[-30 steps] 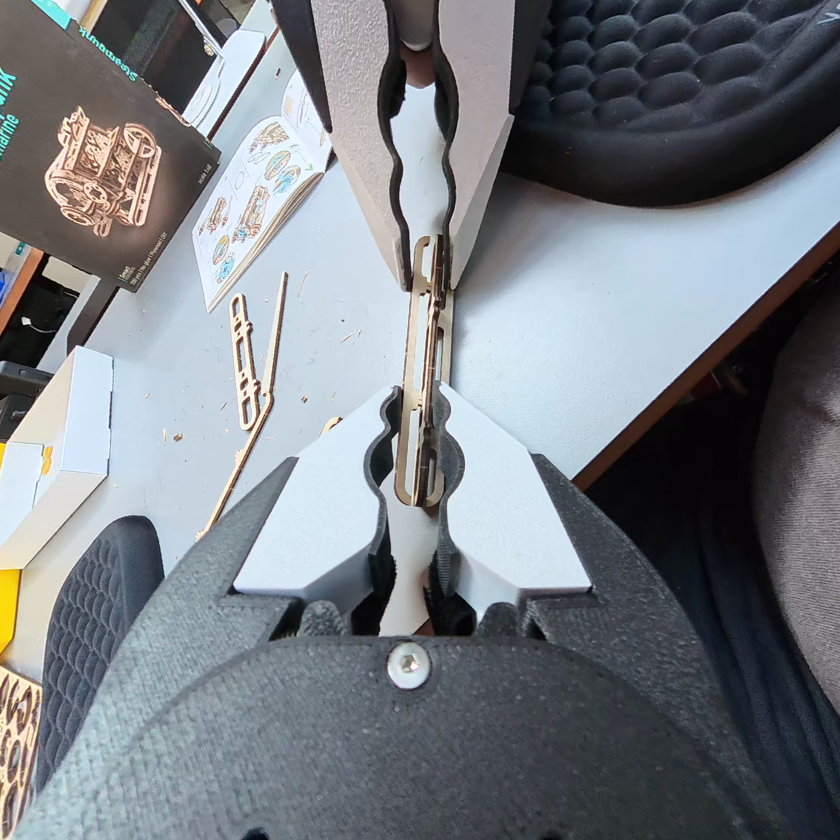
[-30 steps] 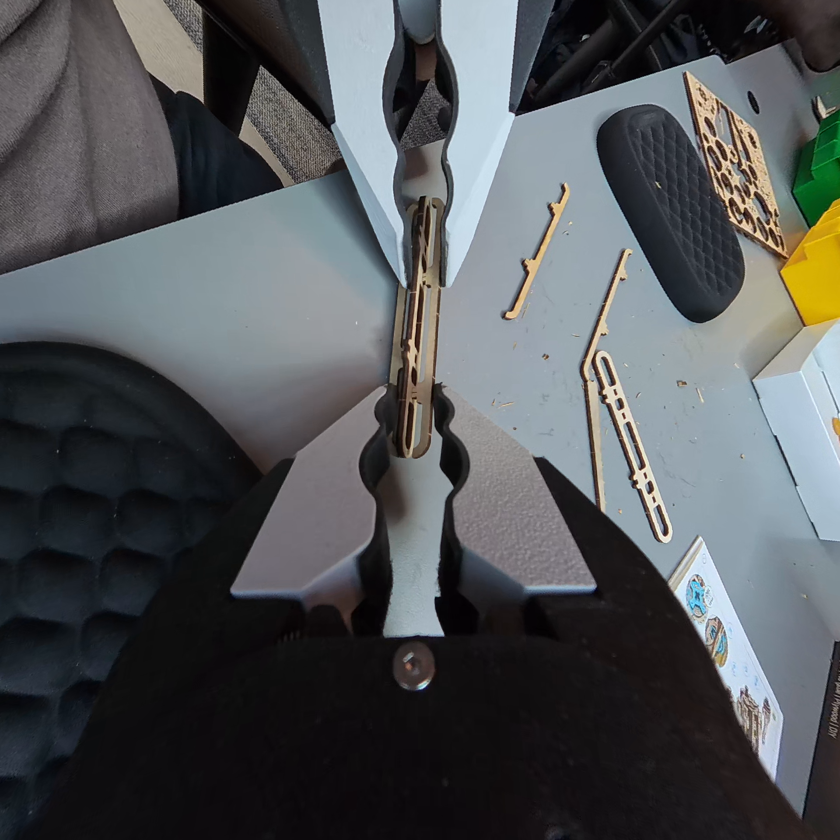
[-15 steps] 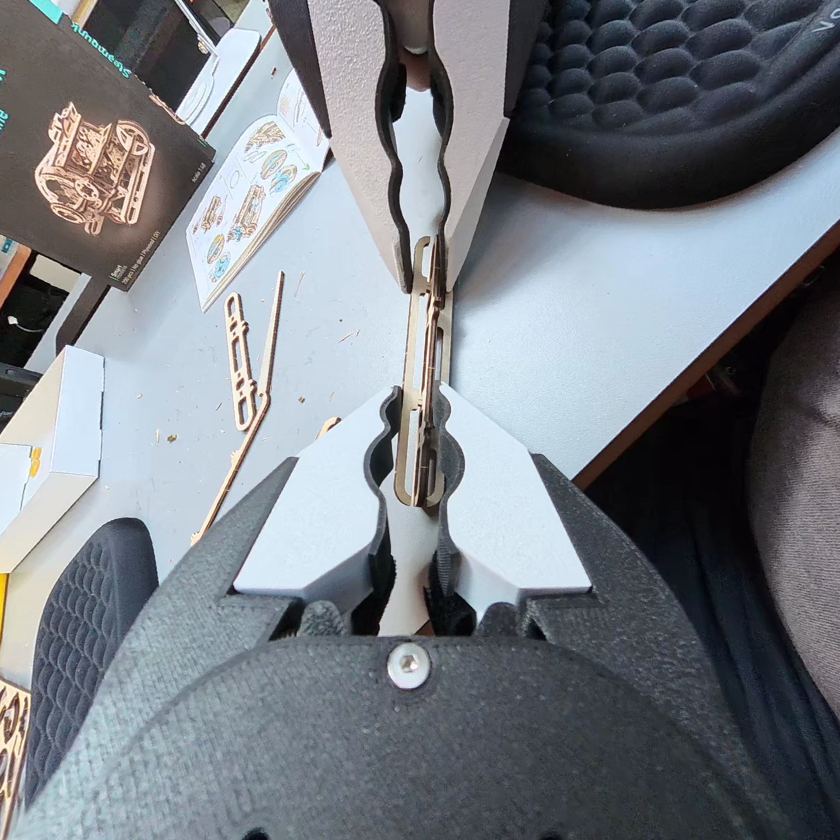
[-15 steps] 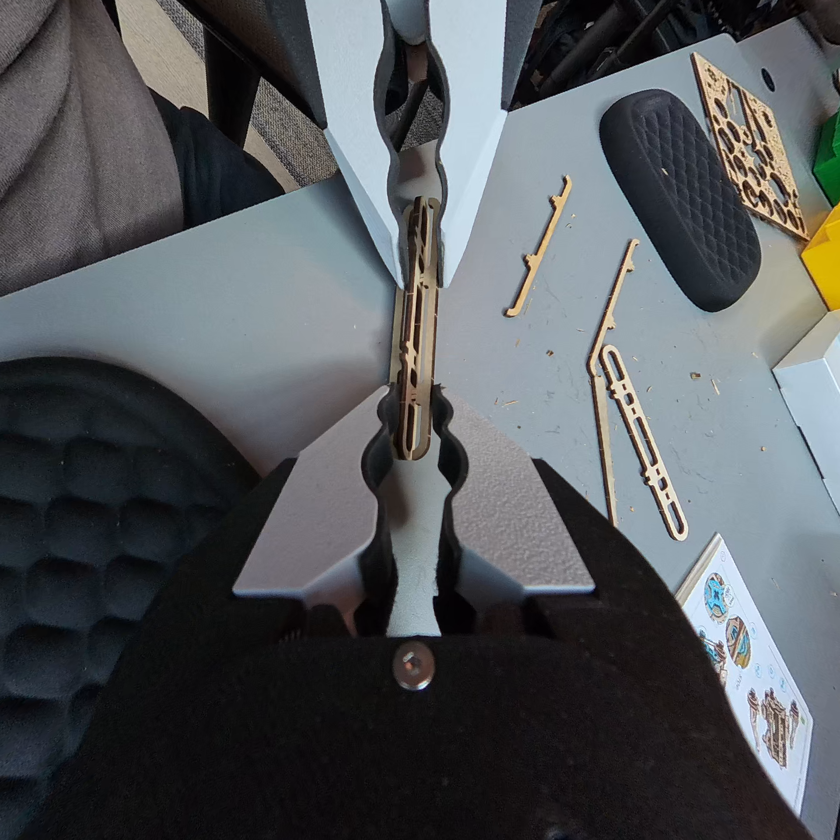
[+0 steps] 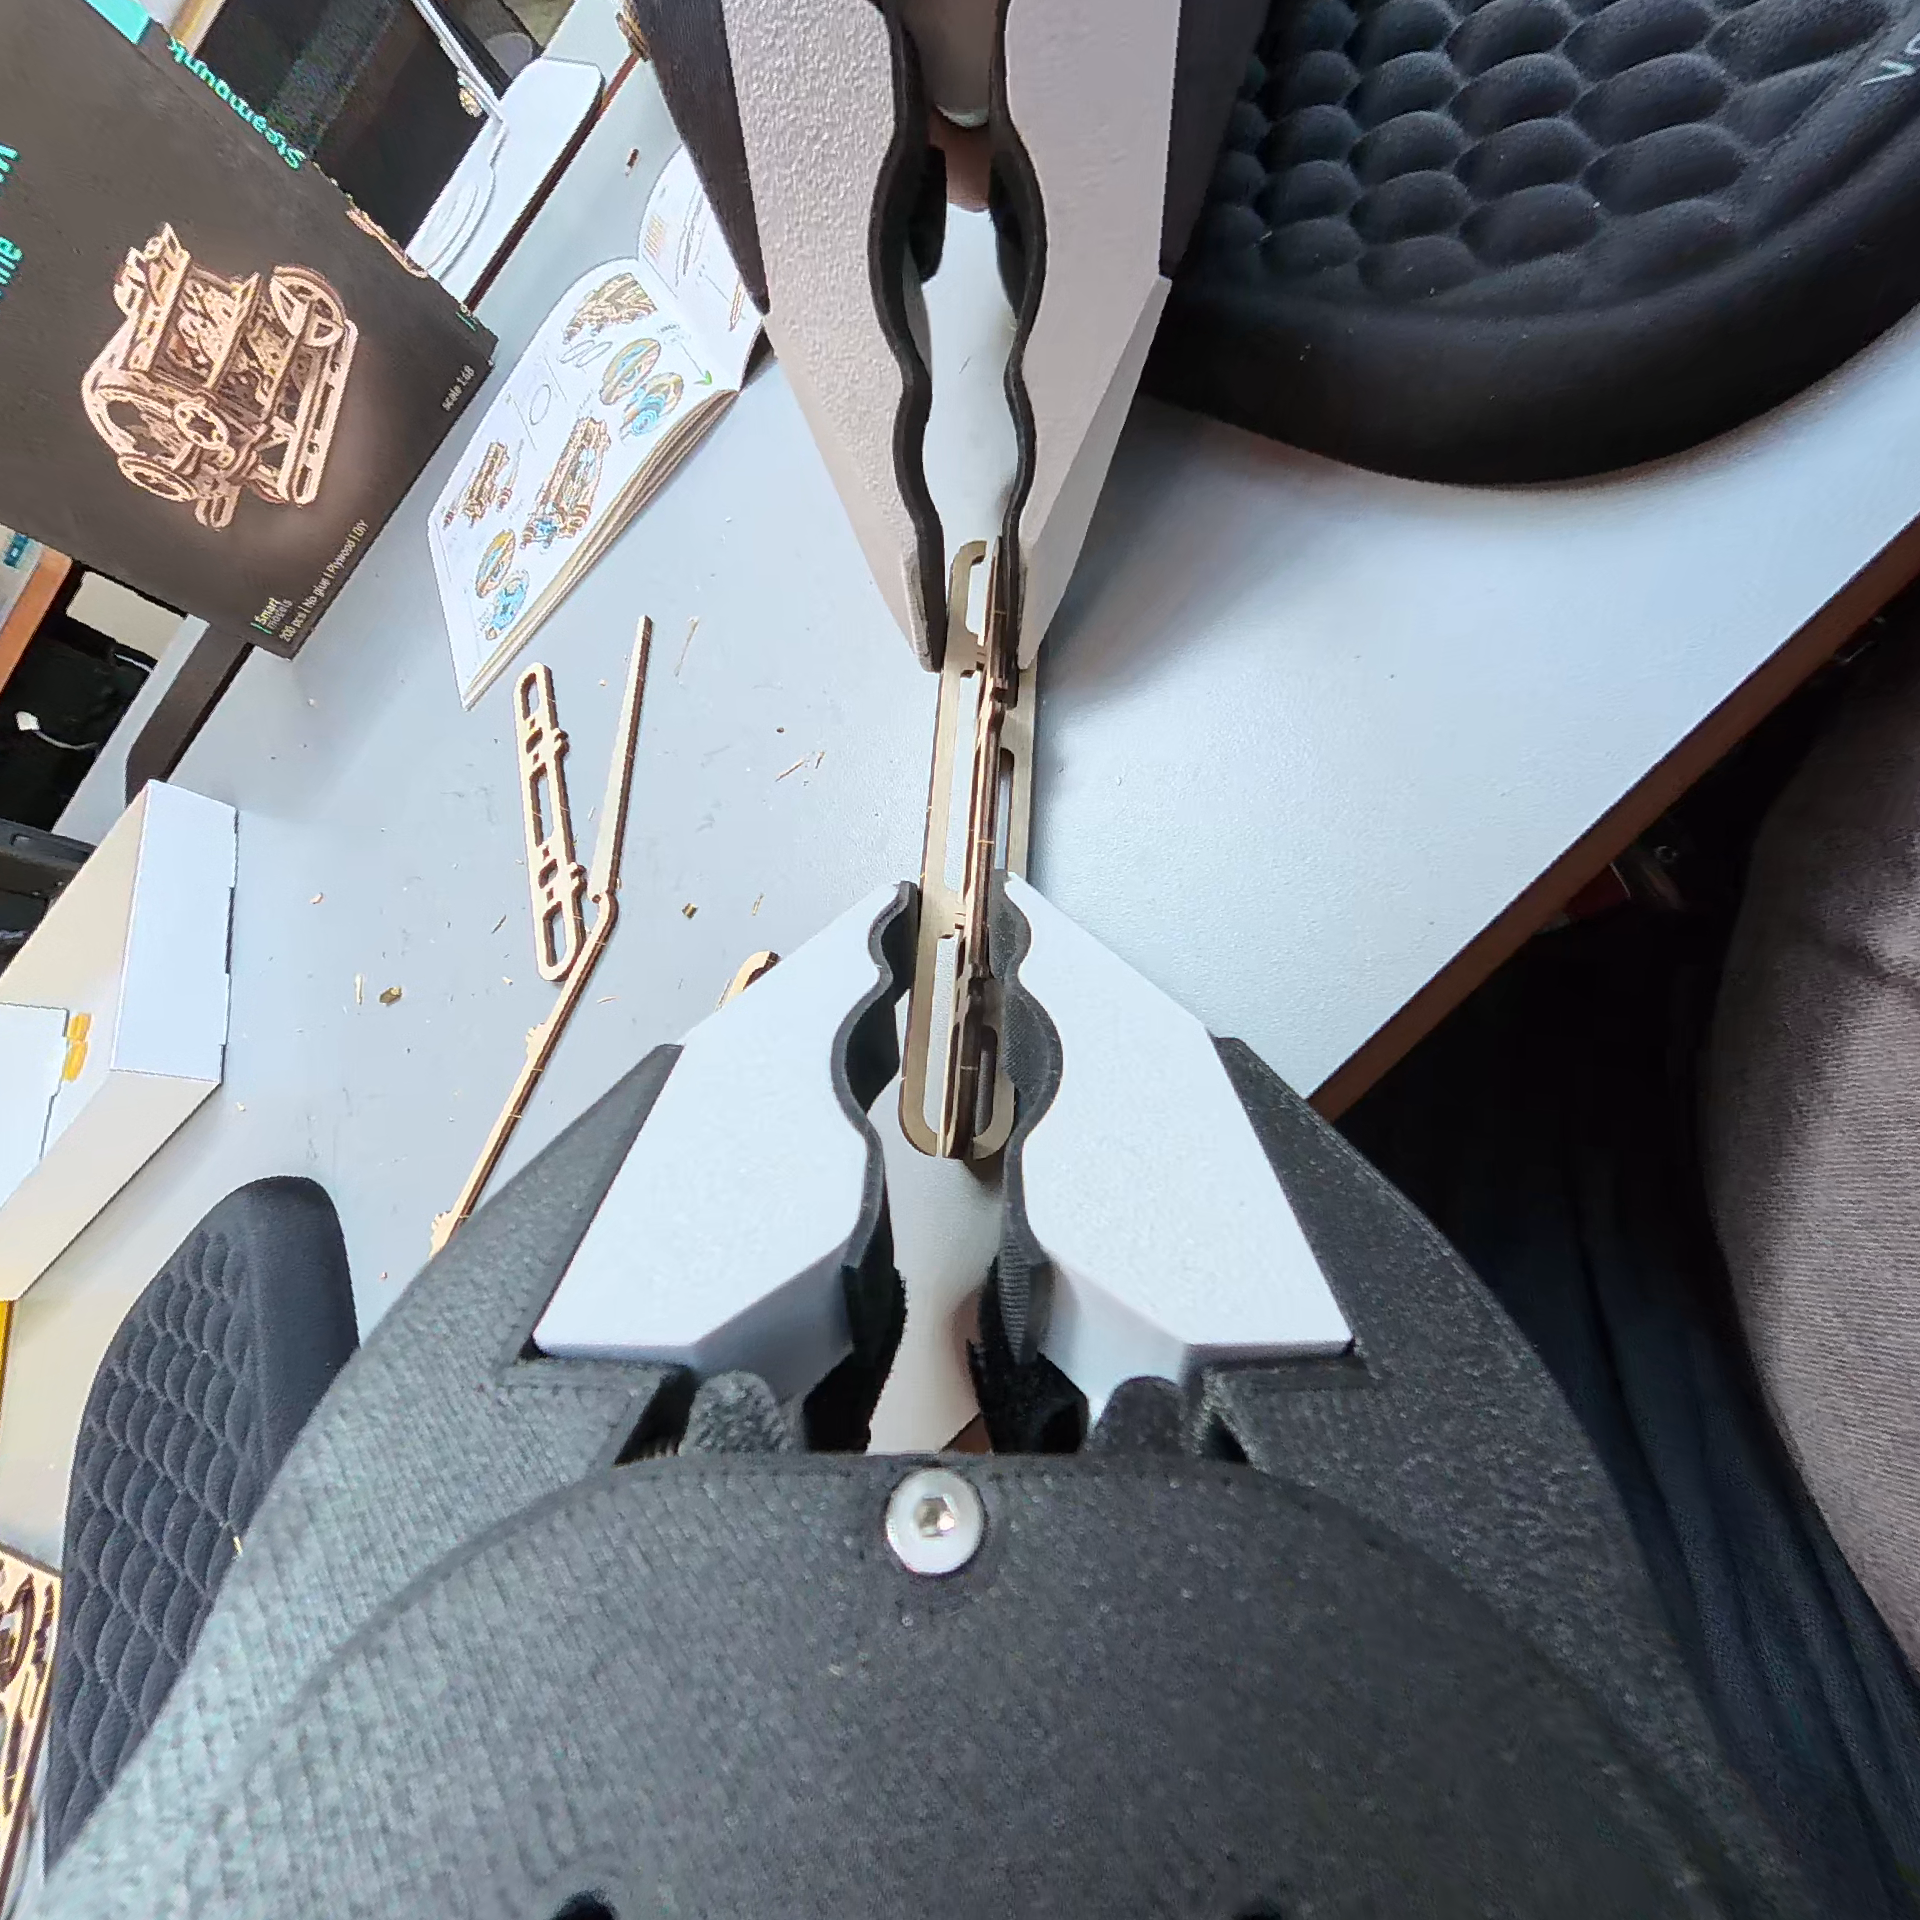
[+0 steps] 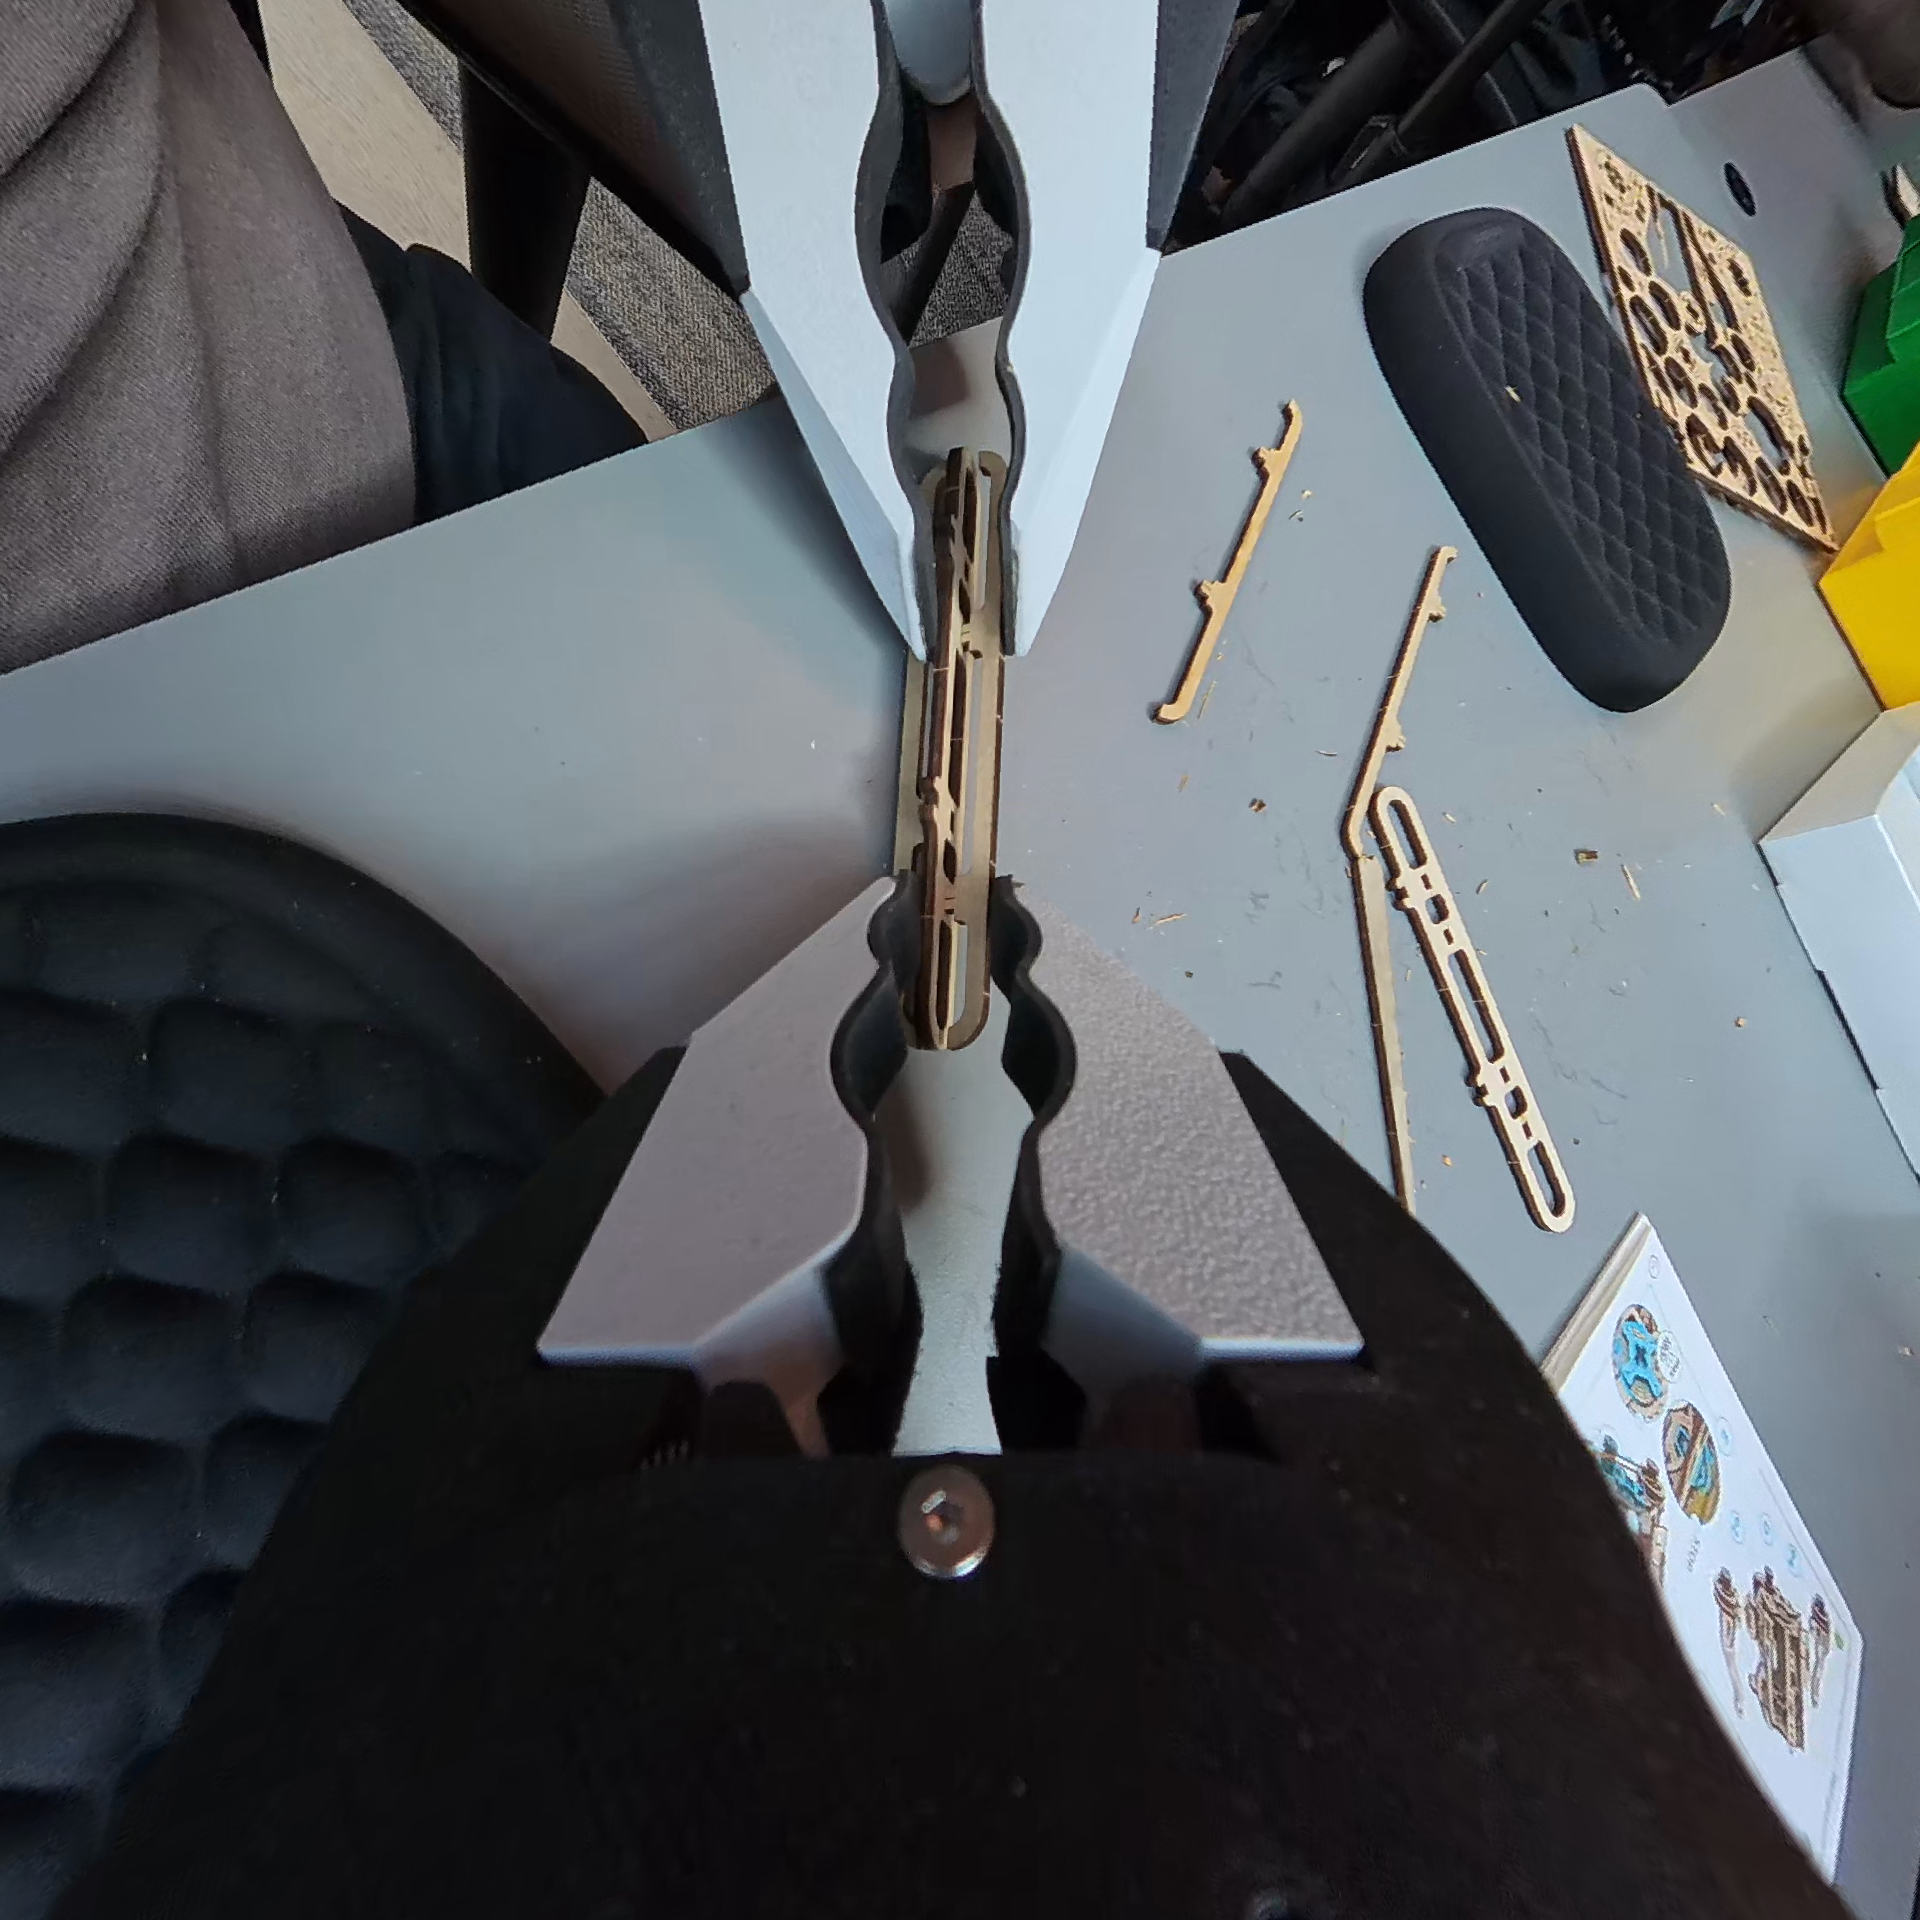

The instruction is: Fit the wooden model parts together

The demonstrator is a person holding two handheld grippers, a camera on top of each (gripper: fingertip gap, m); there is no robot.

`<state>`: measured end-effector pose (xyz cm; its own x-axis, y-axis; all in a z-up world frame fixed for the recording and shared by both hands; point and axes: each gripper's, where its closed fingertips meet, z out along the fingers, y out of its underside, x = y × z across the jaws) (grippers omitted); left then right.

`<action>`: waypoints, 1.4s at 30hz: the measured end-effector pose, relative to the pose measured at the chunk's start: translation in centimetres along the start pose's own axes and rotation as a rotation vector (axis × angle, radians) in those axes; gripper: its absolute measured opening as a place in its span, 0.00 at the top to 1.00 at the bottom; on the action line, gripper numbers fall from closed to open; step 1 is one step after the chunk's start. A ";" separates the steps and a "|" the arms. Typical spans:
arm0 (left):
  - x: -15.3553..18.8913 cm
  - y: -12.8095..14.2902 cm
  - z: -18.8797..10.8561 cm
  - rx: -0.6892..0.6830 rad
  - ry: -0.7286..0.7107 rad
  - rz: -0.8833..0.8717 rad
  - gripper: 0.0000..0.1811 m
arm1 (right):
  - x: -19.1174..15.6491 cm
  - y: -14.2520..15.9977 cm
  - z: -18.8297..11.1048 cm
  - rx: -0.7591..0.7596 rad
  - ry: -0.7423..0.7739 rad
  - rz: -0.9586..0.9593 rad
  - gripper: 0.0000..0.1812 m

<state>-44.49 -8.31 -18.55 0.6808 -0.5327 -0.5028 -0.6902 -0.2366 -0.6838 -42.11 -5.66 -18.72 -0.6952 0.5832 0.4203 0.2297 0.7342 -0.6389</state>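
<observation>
— Both grippers pinch one stack of wooden strips (image 5: pixel 975 821) above the grey table (image 5: pixel 1351 727): the left gripper (image 5: pixel 958 904) grips the near end in its view, the right gripper (image 6: pixel 948 894) the opposite end.

— How many strips are in the stack?

— Hard to say; they are seen edge-on, thin, tan, with long slots, pressed flat together. The fingertips cover both ends.

— Anything else cut off?

— A slotted strip (image 6: pixel 1465 1008) and a bent rod (image 6: pixel 1392 821) lie loose and touching on the table, well apart from the stack; a notched strip (image 6: pixel 1231 566) sits nearer. A booklet (image 5: pixel 582 436) and a black box (image 5: pixel 197 312) run past the edge.
</observation>
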 end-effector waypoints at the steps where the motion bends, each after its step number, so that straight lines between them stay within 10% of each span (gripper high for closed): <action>1: 0.0 0.0 0.0 0.000 -0.001 0.001 0.94 | 0.0 0.0 0.0 0.001 -0.001 0.001 0.94; 42: -0.1 0.0 -0.4 0.028 -0.046 0.019 0.90 | 0.3 -0.2 -0.3 0.033 0.038 -0.050 0.92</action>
<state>-44.61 -8.63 -18.27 0.6787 -0.4989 -0.5390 -0.6962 -0.2033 -0.6884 -42.18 -5.51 -18.24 -0.6787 0.5590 0.4763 0.1716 0.7513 -0.6372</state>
